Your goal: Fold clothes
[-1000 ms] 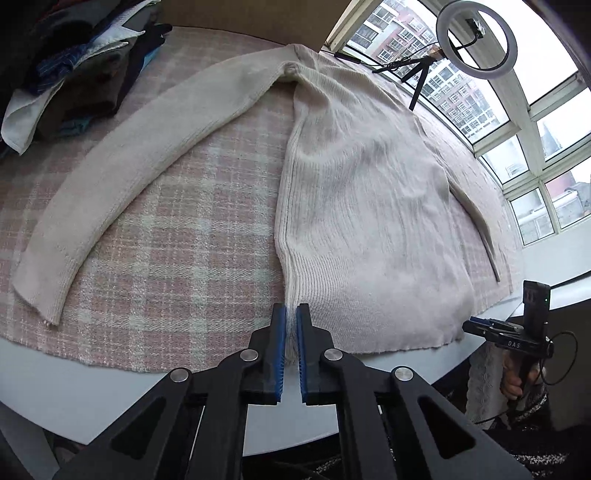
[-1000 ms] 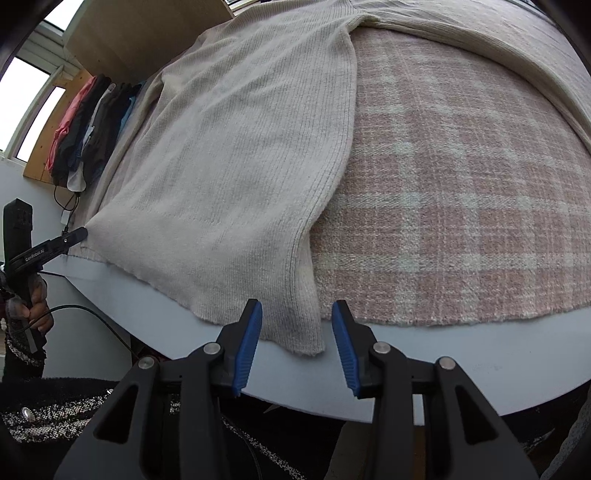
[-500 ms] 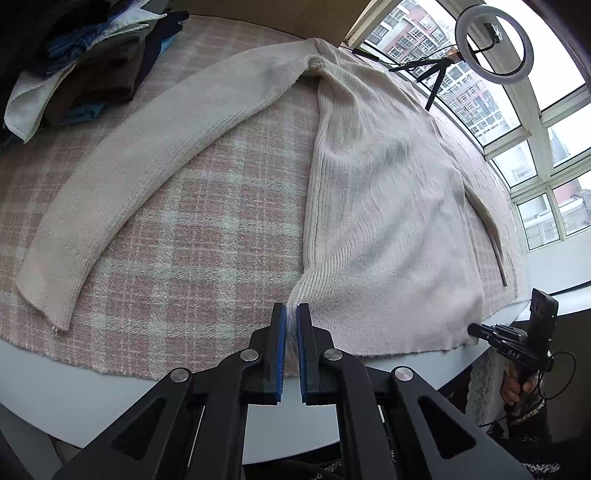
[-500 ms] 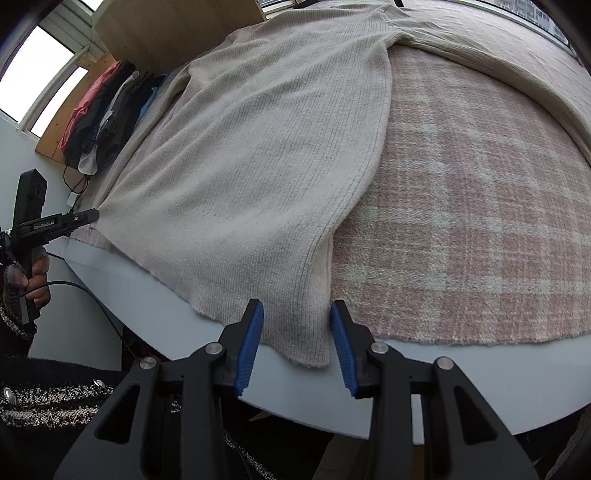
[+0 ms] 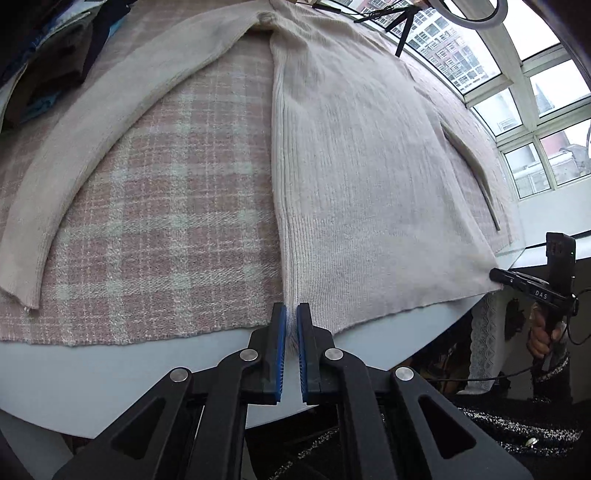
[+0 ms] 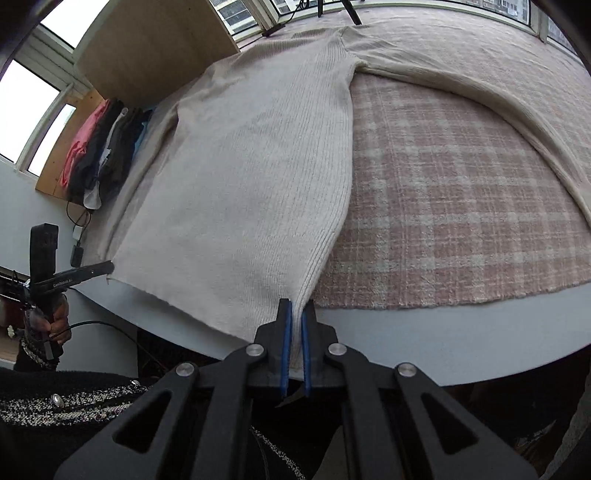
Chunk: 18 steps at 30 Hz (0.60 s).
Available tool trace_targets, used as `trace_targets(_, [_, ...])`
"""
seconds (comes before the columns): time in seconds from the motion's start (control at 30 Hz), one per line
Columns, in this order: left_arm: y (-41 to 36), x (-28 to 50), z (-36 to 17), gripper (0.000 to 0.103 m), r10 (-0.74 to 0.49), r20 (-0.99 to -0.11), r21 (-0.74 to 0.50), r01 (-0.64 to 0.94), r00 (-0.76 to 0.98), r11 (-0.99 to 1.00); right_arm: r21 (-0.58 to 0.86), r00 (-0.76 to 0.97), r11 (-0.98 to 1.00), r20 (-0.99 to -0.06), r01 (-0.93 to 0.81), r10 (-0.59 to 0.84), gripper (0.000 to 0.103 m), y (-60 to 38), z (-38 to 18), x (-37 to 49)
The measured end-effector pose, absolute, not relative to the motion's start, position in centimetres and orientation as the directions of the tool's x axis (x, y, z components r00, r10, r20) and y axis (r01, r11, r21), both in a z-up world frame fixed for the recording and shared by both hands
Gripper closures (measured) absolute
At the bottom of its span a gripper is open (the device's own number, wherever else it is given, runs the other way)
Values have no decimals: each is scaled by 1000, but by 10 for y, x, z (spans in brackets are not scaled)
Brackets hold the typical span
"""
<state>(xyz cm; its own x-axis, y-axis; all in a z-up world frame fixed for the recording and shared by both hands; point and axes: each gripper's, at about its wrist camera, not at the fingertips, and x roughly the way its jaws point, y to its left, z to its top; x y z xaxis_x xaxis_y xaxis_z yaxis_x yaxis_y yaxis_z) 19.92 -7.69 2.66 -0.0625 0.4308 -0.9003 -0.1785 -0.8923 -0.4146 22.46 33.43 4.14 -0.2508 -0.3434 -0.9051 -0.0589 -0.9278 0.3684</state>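
A cream knit sweater (image 5: 362,177) lies flat on a pink plaid cloth (image 5: 184,221), sleeves spread out; it also shows in the right wrist view (image 6: 251,192). My left gripper (image 5: 290,321) is shut on the sweater's left hem corner at the table's front edge. My right gripper (image 6: 294,317) is shut on the right hem corner. The left sleeve (image 5: 110,122) stretches out to the left, the right sleeve (image 6: 480,96) to the right. The other gripper appears in each view, at the opposite hem corner (image 5: 532,291) (image 6: 74,277).
A stack of folded dark clothes (image 5: 48,66) lies at the far left of the table, also seen in the right wrist view (image 6: 103,155). A ring light on a tripod (image 5: 469,11) stands by the windows. The white table edge (image 5: 110,369) runs close in front.
My right gripper has closed on the sweater's right hem corner; it was open around it before. The left gripper stays shut on its corner and both views have moved closer to the hem.
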Motion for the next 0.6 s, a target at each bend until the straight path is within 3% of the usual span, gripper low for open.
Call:
trace_targets(0.17, [-97, 160, 69, 98, 361, -920, -312, -272, -152, -910, 351, -192, -934, -923, -70, -333, 94, 333, 58, 212])
trace_targets(0.37, [-106, 52, 154, 98, 261, -879, -101, -380, -399, -919, 269, -440, -960, -874, -85, -206, 92, 379, 180, 160])
trace_targets(0.5, [-94, -20, 195, 97, 206, -831, 16, -392, -517, -920, 162, -563, -981, -823, -103, -76, 75, 415, 245, 109])
trace_targets(0.6, [-80, -65, 207, 97, 210, -804, 19, -378, -556, -926, 126, -612, -987, -790, -97, -41, 75, 440, 263, 63])
